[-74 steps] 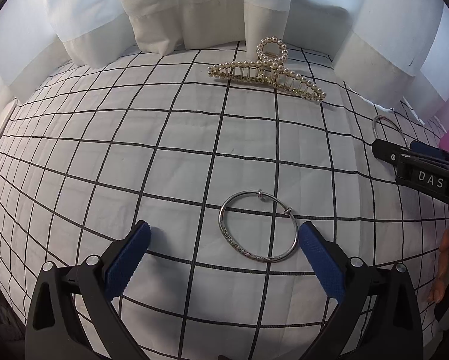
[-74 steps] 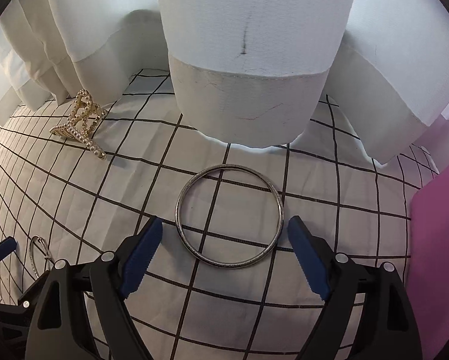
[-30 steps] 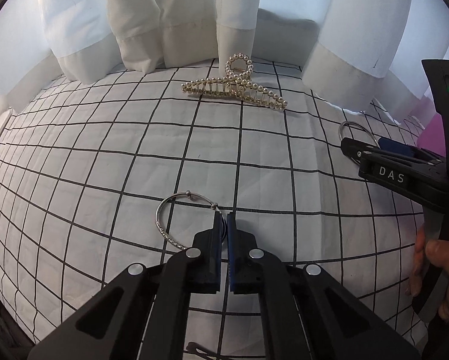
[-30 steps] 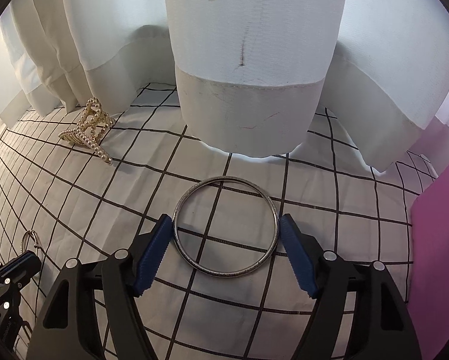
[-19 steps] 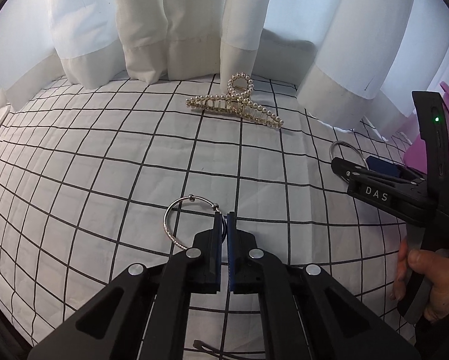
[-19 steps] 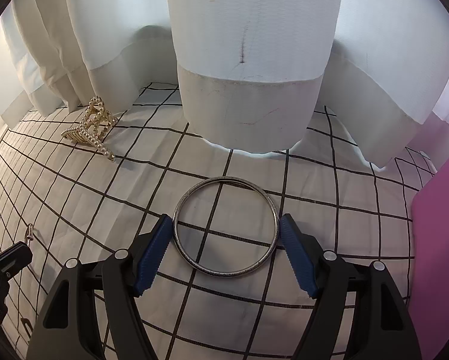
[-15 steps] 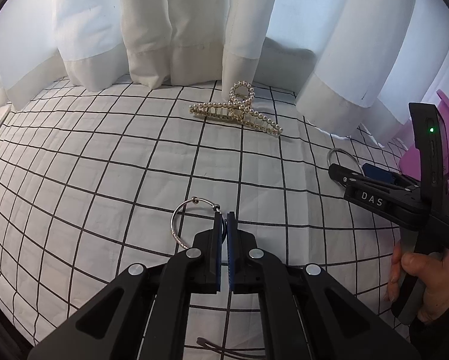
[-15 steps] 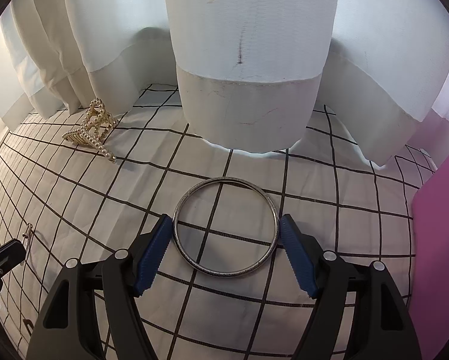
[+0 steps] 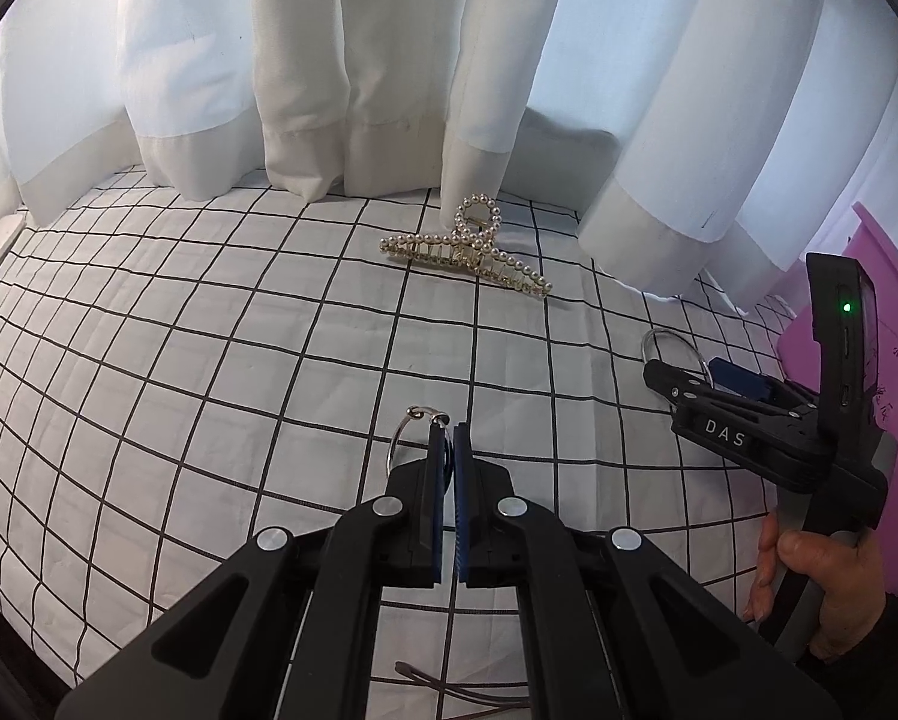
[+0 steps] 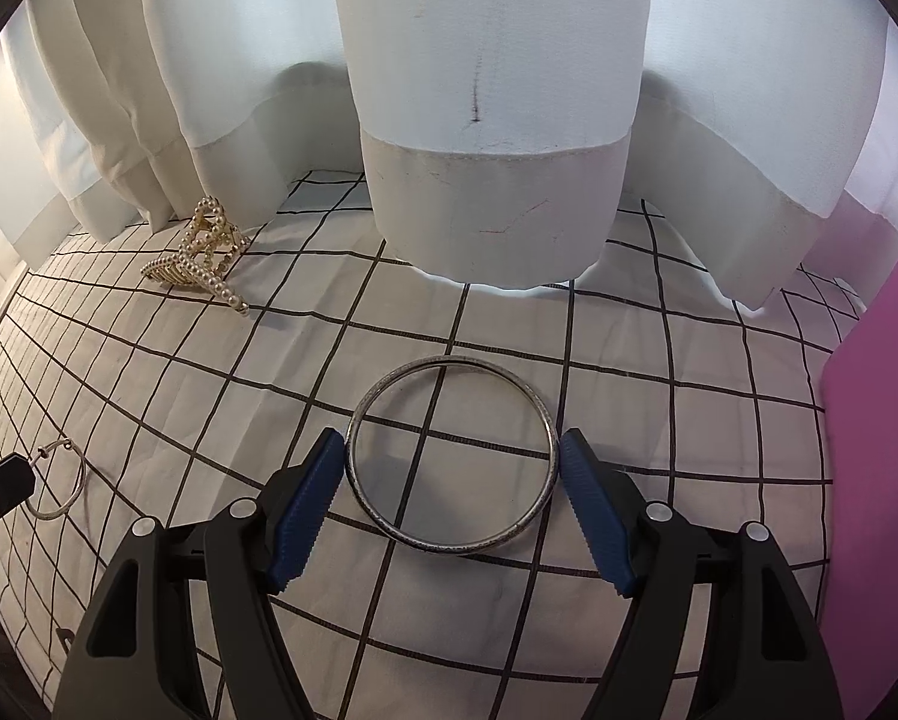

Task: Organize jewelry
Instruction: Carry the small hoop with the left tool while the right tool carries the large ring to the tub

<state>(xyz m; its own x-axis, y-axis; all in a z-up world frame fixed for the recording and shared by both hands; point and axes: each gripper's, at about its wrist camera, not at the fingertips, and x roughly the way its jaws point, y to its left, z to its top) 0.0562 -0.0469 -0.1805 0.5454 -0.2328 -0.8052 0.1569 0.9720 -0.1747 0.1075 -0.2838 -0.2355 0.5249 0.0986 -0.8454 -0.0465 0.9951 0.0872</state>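
Note:
My left gripper (image 9: 447, 429) is shut on a thin silver hoop bracelet (image 9: 405, 429) and holds it upright above the checked cloth; the bracelet also shows in the right wrist view (image 10: 59, 480). My right gripper (image 10: 451, 450) grips a larger silver bangle (image 10: 449, 462) across its width, its blue pads touching both sides, lifted off the cloth with its shadow below. The right gripper also shows in the left wrist view (image 9: 682, 369). A pearl hair claw (image 9: 469, 252) lies at the back by the curtain and also shows in the right wrist view (image 10: 200, 261).
White curtains (image 10: 496, 120) hang along the back of the white black-grid cloth (image 9: 209, 360). A pink box (image 10: 874, 450) stands at the right and also shows in the left wrist view (image 9: 880, 312). A thin dark cord (image 9: 449, 687) lies on the cloth near the front.
My left gripper closed on the hoop bracelet and lifted it, turning it upright. My right gripper closed onto the bangle's sides and raised it slightly.

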